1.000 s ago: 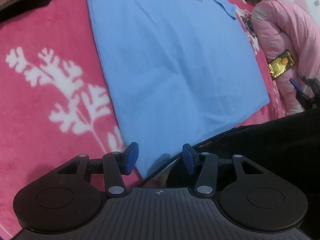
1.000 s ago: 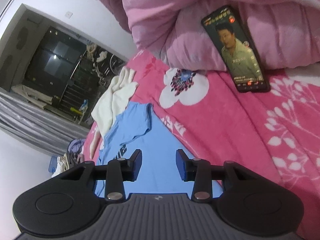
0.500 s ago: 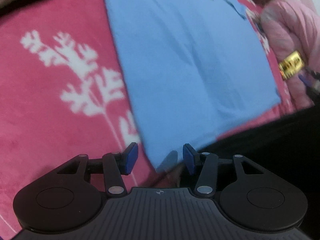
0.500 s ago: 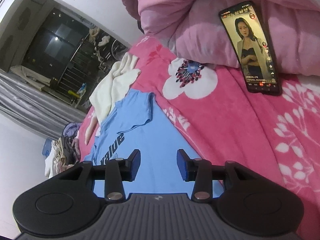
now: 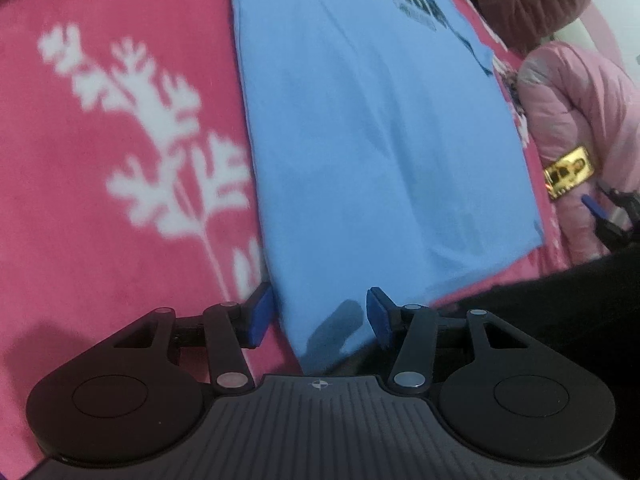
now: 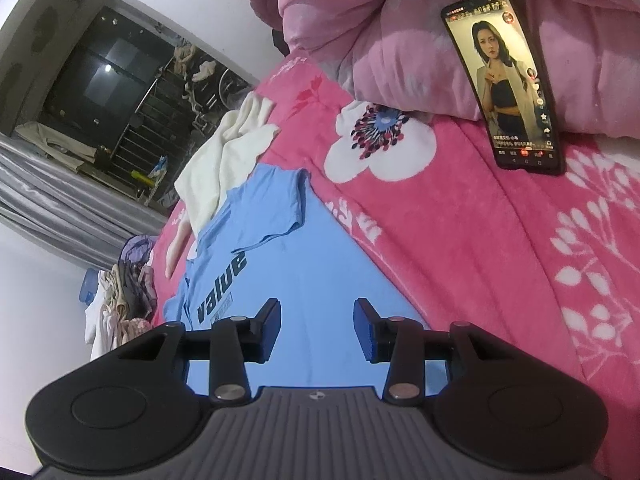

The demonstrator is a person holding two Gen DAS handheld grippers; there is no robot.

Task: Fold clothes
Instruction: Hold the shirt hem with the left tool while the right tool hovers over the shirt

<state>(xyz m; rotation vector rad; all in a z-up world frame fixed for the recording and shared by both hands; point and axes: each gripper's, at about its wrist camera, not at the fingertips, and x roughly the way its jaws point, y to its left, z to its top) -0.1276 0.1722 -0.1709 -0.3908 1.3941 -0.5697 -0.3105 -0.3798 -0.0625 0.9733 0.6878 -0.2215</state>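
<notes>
bed blanket (image 6: 460, 240) (pink, floral) | blue T-shirt (image 5: 380, 140) flat | phone (image 6: 508, 80) | cream garment (image 6: 224, 160)

- My left gripper (image 5: 318, 316) hangs over the near corner of the blue cotton T-shirt (image 5: 376, 152), spread on the pink flowered blanket (image 5: 100, 200).
- Behind its far sleeve lies a cream garment (image 6: 224, 160).
- A black smartphone (image 6: 506, 80) leans on the pink quilt (image 6: 400, 40), right of the shirt.

We hold our left gripper (image 5: 318, 316) tilted steeply downward, its blue-padded jaws standing apart with nothing pinched between them. Our right gripper (image 6: 316, 330) points forward and down at a shallower angle, jaws likewise parted and empty. In the left wrist view the right gripper's blue fingertips (image 5: 594, 206) show at the far right edge, well apart from the left.
</notes>
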